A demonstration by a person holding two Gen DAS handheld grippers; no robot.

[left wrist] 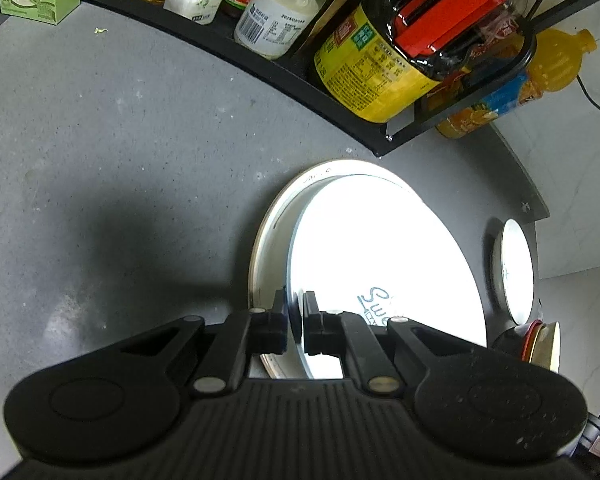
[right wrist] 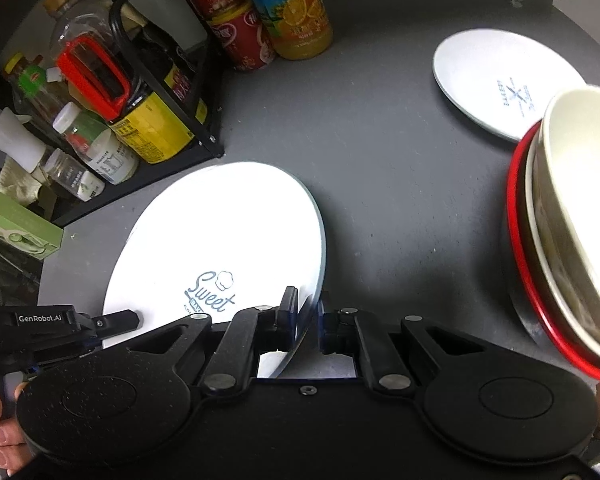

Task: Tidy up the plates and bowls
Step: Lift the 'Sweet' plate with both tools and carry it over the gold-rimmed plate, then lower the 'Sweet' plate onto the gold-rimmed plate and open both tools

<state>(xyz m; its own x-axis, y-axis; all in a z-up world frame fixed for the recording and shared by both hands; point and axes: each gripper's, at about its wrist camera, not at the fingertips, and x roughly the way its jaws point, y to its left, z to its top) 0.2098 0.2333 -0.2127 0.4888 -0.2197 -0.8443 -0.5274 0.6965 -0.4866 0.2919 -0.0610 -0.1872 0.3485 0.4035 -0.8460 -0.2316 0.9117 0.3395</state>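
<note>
- Clamped on opposite rims of the white "Sweet" plate (right wrist: 220,240): left gripper (left wrist: 295,322) at one edge, right gripper (right wrist: 308,320) at the other, fingers of each nearly shut on the thin rim.
- Held tilted above a second, larger plate (left wrist: 272,232) lying flat on the grey countertop (left wrist: 120,140), just in front of the black condiment rack (right wrist: 180,136).
- Resting farther right on the counter, well apart: a smaller white plate (right wrist: 496,80) with printed lettering.
- Stacked at the right edge, close to the right gripper's camera: cream bowls (right wrist: 580,208) nested in a red-rimmed dish (right wrist: 518,240).
- Lined up beside the rack: orange juice bottle (right wrist: 296,12) and red cans (right wrist: 236,36).
</note>
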